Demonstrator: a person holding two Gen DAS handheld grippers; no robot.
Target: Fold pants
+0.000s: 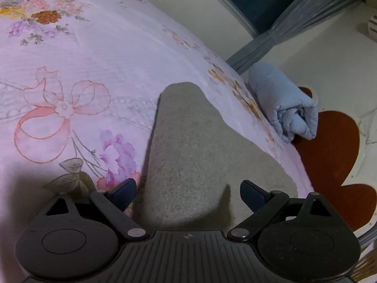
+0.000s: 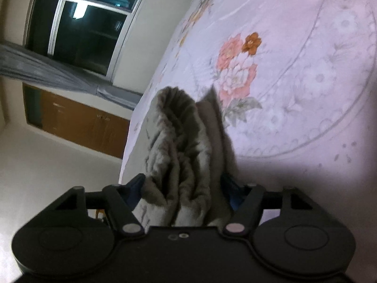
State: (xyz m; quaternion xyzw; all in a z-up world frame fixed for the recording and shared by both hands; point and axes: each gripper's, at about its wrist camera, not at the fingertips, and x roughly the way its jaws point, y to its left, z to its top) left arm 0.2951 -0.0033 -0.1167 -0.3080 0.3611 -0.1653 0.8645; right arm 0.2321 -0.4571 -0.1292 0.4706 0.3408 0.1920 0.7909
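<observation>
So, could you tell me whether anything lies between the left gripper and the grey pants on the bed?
Nothing visible does. The left gripper stands open directly over the flat grey pants; the rolled blue blanket sits off to the side, by the floral bedsheet's edge.

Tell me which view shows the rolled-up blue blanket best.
The left wrist view. The rolled blue blanket lies in full sight there at the far edge of the floral bedsheet, beyond the grey pants. The right wrist view does not show it at all.
</observation>
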